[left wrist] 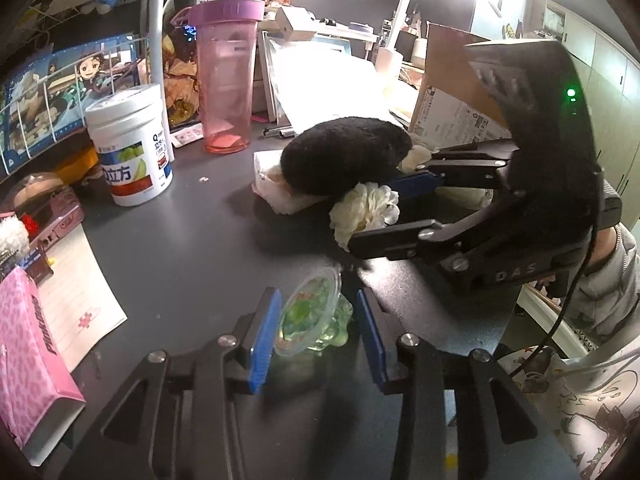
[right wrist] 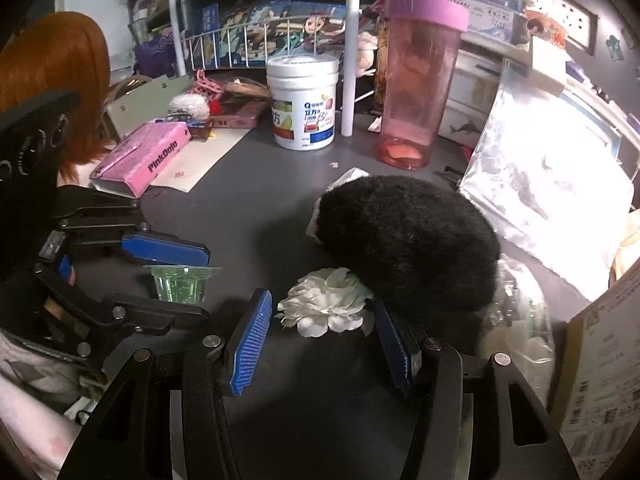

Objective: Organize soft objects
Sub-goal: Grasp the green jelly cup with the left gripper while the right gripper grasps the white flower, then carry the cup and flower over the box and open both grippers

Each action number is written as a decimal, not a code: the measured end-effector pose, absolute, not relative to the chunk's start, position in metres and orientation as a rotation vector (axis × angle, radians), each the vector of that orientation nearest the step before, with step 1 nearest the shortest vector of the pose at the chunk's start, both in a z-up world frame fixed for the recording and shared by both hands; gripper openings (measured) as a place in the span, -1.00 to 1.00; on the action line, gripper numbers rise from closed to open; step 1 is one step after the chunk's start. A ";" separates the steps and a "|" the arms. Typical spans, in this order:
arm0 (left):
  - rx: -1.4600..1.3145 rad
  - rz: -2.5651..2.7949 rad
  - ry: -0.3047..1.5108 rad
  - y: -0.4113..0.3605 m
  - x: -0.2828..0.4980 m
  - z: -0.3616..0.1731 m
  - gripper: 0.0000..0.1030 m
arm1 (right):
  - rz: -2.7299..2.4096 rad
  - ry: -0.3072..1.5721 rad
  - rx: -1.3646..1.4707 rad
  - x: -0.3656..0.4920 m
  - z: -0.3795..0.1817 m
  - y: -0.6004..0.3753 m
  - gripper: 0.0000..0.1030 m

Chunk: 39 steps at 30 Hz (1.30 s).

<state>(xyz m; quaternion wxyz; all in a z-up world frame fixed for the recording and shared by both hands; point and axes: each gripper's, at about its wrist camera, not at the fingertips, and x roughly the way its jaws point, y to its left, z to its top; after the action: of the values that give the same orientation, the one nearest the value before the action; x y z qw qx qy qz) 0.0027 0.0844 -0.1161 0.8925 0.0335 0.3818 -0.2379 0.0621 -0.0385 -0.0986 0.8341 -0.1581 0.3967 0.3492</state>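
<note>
A green jelly cup (left wrist: 310, 316) lies on the dark desk between the blue pads of my open left gripper (left wrist: 316, 328); the pads do not press it. It also shows in the right wrist view (right wrist: 180, 283), inside the left gripper (right wrist: 188, 276). A white fabric flower (right wrist: 326, 306) lies between the open fingers of my right gripper (right wrist: 326, 330), which shows in the left wrist view (left wrist: 384, 210) around the flower (left wrist: 366, 210). A black fluffy plush (right wrist: 408, 240) rests just behind the flower, partly on a white tissue pack (left wrist: 280, 188).
A white tub (left wrist: 130, 146), a pink tumbler (left wrist: 226, 76), a pink tissue box (right wrist: 142, 156), a paper sheet (left wrist: 78, 300), a wire rack (right wrist: 256, 40) and a plastic bag (right wrist: 548, 184) ring the dark desk (left wrist: 192, 240). A cardboard box (left wrist: 452, 92) stands at right.
</note>
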 end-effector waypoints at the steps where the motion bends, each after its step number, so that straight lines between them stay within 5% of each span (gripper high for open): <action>1: 0.077 -0.491 0.790 0.084 0.002 -0.116 -0.31 | 0.738 0.840 -0.331 0.063 -0.100 -0.038 -0.03; 5: 0.103 -0.481 0.778 0.083 -0.001 -0.117 -0.38 | 0.734 0.831 -0.320 0.064 -0.102 -0.037 -0.04; 7: 0.098 -0.483 0.772 0.084 -0.001 -0.118 -0.39 | 0.736 0.819 -0.321 0.063 -0.102 -0.037 -0.33; 11: 0.069 -0.485 0.769 0.088 -0.002 -0.117 -0.42 | 0.738 0.805 -0.331 0.060 -0.100 -0.037 -0.48; 25: 0.028 -0.445 0.752 0.093 -0.005 -0.109 -0.58 | 0.757 0.778 -0.344 0.046 -0.094 -0.043 -0.56; 39: 0.049 -0.399 0.633 0.079 -0.007 -0.057 -0.64 | 0.743 0.504 -0.256 0.007 -0.002 -0.083 -0.56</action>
<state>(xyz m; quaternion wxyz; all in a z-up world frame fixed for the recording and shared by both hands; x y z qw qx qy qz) -0.0067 0.0791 -0.0572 0.9305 0.0240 0.3091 -0.1949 0.0073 -0.0834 -0.0018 0.8930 -0.1236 0.2430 0.3580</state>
